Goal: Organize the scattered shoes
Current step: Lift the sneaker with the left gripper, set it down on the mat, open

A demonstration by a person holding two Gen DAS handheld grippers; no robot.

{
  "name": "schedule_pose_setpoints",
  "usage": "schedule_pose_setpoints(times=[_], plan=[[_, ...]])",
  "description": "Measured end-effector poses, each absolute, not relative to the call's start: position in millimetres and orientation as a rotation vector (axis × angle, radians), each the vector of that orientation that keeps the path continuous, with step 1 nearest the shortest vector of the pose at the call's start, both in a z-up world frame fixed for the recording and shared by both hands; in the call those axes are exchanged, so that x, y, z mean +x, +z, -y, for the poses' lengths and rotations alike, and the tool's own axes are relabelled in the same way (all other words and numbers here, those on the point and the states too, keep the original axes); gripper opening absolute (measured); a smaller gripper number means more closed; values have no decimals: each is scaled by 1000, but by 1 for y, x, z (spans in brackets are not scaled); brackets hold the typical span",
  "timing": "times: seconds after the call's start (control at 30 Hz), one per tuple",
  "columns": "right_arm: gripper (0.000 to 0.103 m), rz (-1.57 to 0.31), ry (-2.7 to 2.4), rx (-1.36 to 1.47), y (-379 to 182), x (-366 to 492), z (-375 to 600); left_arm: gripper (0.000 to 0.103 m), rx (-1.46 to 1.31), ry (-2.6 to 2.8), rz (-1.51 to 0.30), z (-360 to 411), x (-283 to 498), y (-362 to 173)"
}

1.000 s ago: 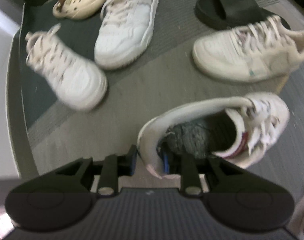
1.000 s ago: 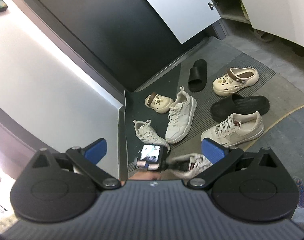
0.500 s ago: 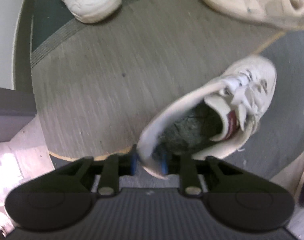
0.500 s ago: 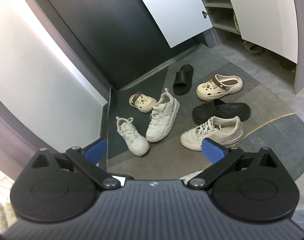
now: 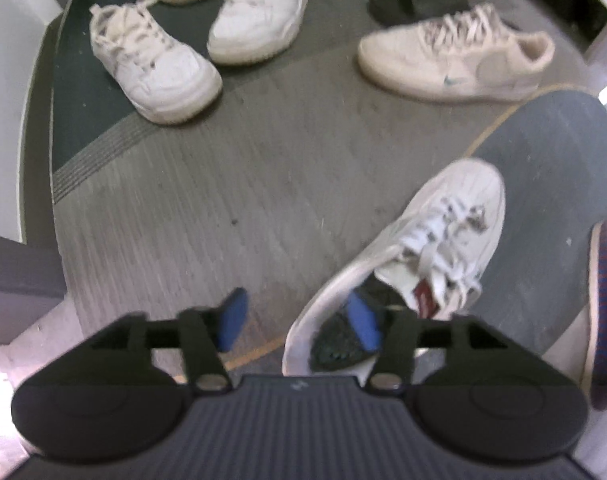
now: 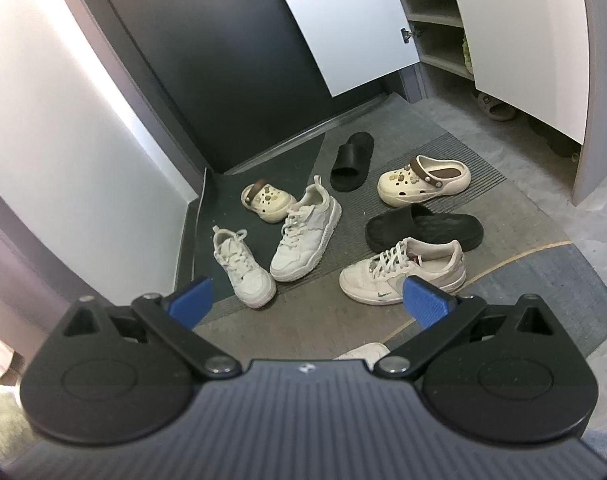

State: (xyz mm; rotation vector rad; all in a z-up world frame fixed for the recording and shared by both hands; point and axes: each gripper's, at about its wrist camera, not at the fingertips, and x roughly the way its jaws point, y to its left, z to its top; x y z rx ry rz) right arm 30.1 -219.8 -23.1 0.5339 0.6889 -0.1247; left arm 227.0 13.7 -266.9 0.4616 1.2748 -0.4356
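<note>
Left wrist view: my left claw (image 5: 297, 318) stands wide open, holding nothing; one pad is outside the sneaker (image 5: 431, 248), the other sits in its heel opening.
Sneaker: it lies on the mat (image 5: 263, 184) near me, toe pointing away to the right, across the mat's yellow line, well apart from the others.
Farther shoes: a small sneaker (image 5: 155, 68), a big sneaker (image 5: 263, 12) and a swoosh sneaker (image 5: 455, 60) lie loose at odd angles; this view is blurred.
Right wrist view: my right claw (image 6: 307, 300) is spread wide and empty, held high over the mat.
Scatter: two clogs (image 6: 267, 200), two black slides (image 6: 351, 162) and three sneakers point every way, no pair side by side.
Cabinet: the shoe cabinet (image 6: 431, 20) stands open, shelves showing.
Step in hand: as I judge it, my open claw at the heel fits either taking up this sneaker or just letting it go; I cannot tell which.
Next move: whichever it is, the mates want bringing side by side, toes aligned.
</note>
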Motion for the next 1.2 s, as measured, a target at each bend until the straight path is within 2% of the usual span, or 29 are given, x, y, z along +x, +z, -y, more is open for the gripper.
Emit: schedule_pose_setpoints(times=[0.07,0.1,0.37,0.53,0.93,1.13,1.2], plan=[[103,-695,-109,542,-27,27,218,82,467,-423,-1258,-12,222,-263],[103,-697,-95,556,-29,26,218,83,468,-415,-1251,-13,220,-264],[103,-821,-80,604,-63,17,203,86,413,-354,-1200,-25,221,-257],[103,-942,-74,576,-98,13,174,86,427,-333,-1174,-31,224,-255],[103,-1092,-104,674,-189,20,103,87,424,-323,-1153,-38,212,-255],[99,-1112,-312,829,-248,41,90,87,433,-300,-1151,-43,213,-259],[92,-1121,-350,865,-272,50,80,87,428,-289,-1150,-45,214,-259]])
